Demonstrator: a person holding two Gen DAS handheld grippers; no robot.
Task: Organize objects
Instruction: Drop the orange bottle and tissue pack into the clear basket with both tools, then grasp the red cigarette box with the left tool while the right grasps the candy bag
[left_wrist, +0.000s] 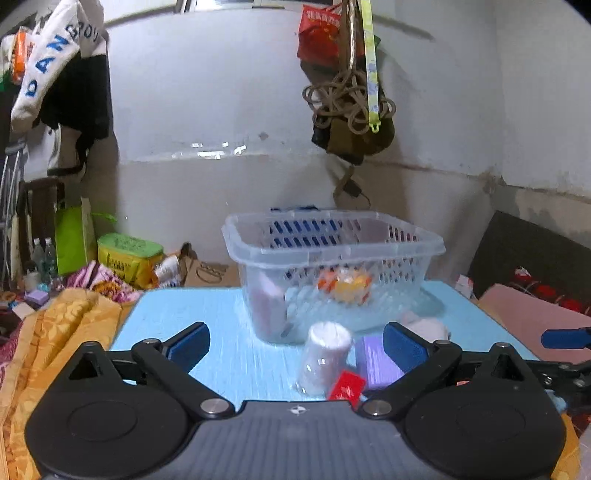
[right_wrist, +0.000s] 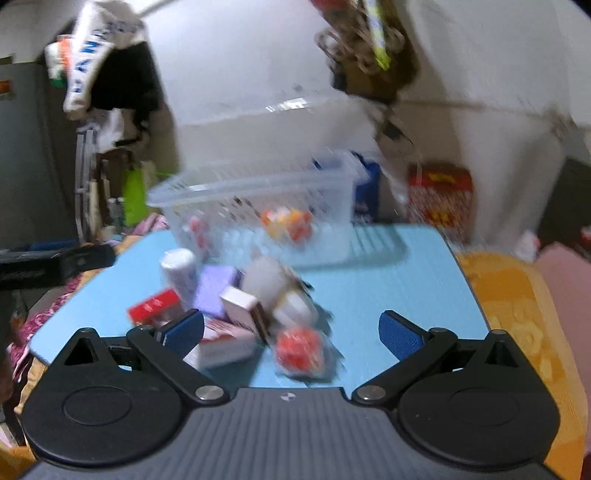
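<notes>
A clear slotted plastic basket (left_wrist: 424, 243) stands on the light blue table (left_wrist: 221, 325); it holds a pinkish pack (left_wrist: 271, 306) and an orange-yellow wrapped item (left_wrist: 345, 282). In front of it lie a white cylinder (left_wrist: 323, 356), a purple box (left_wrist: 373, 360) and a small red box (left_wrist: 347, 386). My left gripper (left_wrist: 295, 345) is open and empty, with the cylinder between its fingers. My right gripper (right_wrist: 291, 332) is open and empty above a blurred pile: white cylinder (right_wrist: 181, 271), purple box (right_wrist: 214, 288), red box (right_wrist: 153, 306), white boxes (right_wrist: 225, 341), a red wrapped item (right_wrist: 299, 349). The basket shows behind (right_wrist: 192, 188).
Orange patterned bedding (left_wrist: 62, 332) lies left of the table and also on the right (right_wrist: 517, 314). Clothes (left_wrist: 55, 74) and a rope bundle (left_wrist: 347, 99) hang on the wall. A yellow-green tin (left_wrist: 127, 256), bottles and a red printed box (right_wrist: 439, 199) sit behind.
</notes>
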